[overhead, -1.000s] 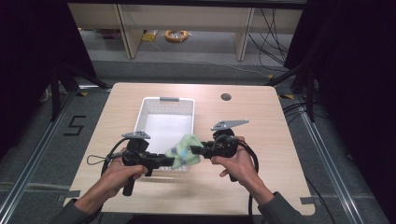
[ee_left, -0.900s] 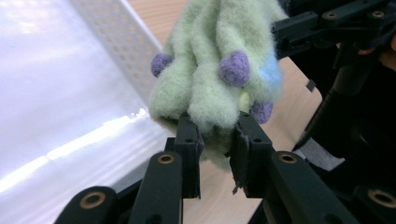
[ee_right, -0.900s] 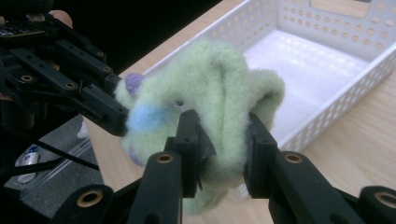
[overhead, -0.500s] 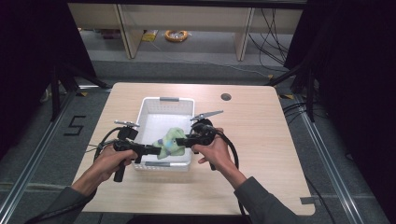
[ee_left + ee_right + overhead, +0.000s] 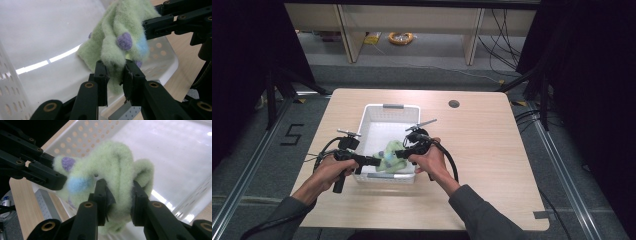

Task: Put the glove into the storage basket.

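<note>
Nearest the person, the left gripper and the right gripper are shown facing each other over the near end of the white basket. Between them a green fleece cloth with purple and blue dots is held: the left gripper's jaws are clamped on a lower fold, the right gripper's jaws on a thick roll. The cloth is carried just above the basket floor, inside the near wall. The step in hand is judged to be the lowering of the cloth into the basket. For the next move, a further descent and a release by both jaws are called for. Beyond the basket, bare table is seen.
</note>
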### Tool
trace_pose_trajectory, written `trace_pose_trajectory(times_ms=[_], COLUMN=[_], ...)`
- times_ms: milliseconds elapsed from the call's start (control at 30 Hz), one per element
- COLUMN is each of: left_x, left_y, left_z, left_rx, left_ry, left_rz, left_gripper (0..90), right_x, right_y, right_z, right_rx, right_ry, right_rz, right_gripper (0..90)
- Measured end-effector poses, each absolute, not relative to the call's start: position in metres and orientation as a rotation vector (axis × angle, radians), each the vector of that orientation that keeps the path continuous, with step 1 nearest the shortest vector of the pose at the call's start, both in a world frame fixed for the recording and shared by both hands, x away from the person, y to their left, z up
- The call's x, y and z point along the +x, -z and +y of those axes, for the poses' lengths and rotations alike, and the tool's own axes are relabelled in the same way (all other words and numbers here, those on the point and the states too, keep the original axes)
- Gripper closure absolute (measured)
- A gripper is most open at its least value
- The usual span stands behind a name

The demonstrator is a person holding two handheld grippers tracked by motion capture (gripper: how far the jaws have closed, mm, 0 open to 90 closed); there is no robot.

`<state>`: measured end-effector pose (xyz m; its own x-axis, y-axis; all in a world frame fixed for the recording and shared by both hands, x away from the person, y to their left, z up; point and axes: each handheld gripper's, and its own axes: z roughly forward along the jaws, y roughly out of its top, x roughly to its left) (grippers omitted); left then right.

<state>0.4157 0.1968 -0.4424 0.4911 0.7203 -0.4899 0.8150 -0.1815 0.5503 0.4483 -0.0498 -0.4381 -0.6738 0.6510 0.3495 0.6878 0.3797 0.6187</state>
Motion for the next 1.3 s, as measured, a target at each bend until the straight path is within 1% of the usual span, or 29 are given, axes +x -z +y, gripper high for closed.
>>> trace_pose_trajectory(times_ms=[167, 267, 300, 400, 467, 533, 633, 767, 867, 933, 1067, 1100, 1167, 1200, 1233, 1300], left_x=[0.417, 0.418, 0.417, 0.418, 0.418, 0.418, 0.415, 0.407, 0.402, 0.398, 0.391, 0.388, 0.384, 0.381, 0.378, 0.37], left_y=[0.443, 0.44, 0.438, 0.436, 0.433, 0.429, 0.425, 0.419, 0.415, 0.412, 0.412, 0.412, 0.413, 0.413, 0.413, 0.415], left_z=[0.197, 0.197, 0.197, 0.199, 0.2, 0.203, 0.204, 0.198, 0.195, 0.194, 0.188, 0.187, 0.183, 0.181, 0.179, 0.173], left_rx=[1.968, 1.967, 1.972, 1.949, 1.937, 1.901, 1.887, 1.89, 1.872, 1.871, 1.86, 1.855, 1.856, 1.866, 1.872, 1.881], left_ry=[0.133, 0.118, 0.094, 0.09, 0.052, 0.046, 0.038, 0.013, 0.003, 0.001, -0.001, 0.003, -0.006, -0.013, -0.011, 0.004], left_rz=[1.282, 1.278, 1.291, 1.304, 1.318, 1.319, 1.301, 1.276, 1.26, 1.242, 1.231, 1.227, 1.212, 1.207, 1.202, 1.188], left_gripper=[69.6, 65.7, 63.9, 60.5, 58.3, 57.4, 56.2, 51.7, 48.3, 48.3, 47.9, 47.7, 46.7, 45.5, 43.8, 40.4], right_x=[0.449, 0.451, 0.452, 0.452, 0.454, 0.455, 0.457, 0.459, 0.455, 0.452, 0.45, 0.452, 0.449, 0.448, 0.449, 0.447], right_y=[0.436, 0.437, 0.438, 0.439, 0.441, 0.442, 0.444, 0.448, 0.447, 0.446, 0.448, 0.45, 0.449, 0.448, 0.448, 0.445], right_z=[-0.046, -0.045, -0.045, -0.044, -0.045, -0.045, -0.046, -0.044, -0.04, -0.039, -0.04, -0.042, -0.042, -0.042, -0.042, -0.041], right_rx=[-1.23, -1.23, -1.232, -1.274, -1.276, -1.296, -1.288, -1.248, -1.281, -1.314, -1.3, -1.248, -1.291, -1.294, -1.265, -1.304], right_ry=[1.186, 1.149, 1.142, 1.089, 1.066, 1.049, 1.045, 1.042, 1.015, 0.99, 1.006, 1.039, 1.007, 1.0, 1.022, 0.986], right_rz=[-2.603, -2.622, -2.633, -2.628, -2.641, -2.647, -2.657, -2.671, -2.641, -2.642, -2.644, -2.688, -2.67, -2.667, -2.689, -2.685], right_gripper=[72.2, 72.2, 72.2, 72.1, 72.1, 72.0, 71.9, 71.6, 70.7, 70.0, 67.8, 67.3, 65.8, 64.2, 60.0, 54.3])
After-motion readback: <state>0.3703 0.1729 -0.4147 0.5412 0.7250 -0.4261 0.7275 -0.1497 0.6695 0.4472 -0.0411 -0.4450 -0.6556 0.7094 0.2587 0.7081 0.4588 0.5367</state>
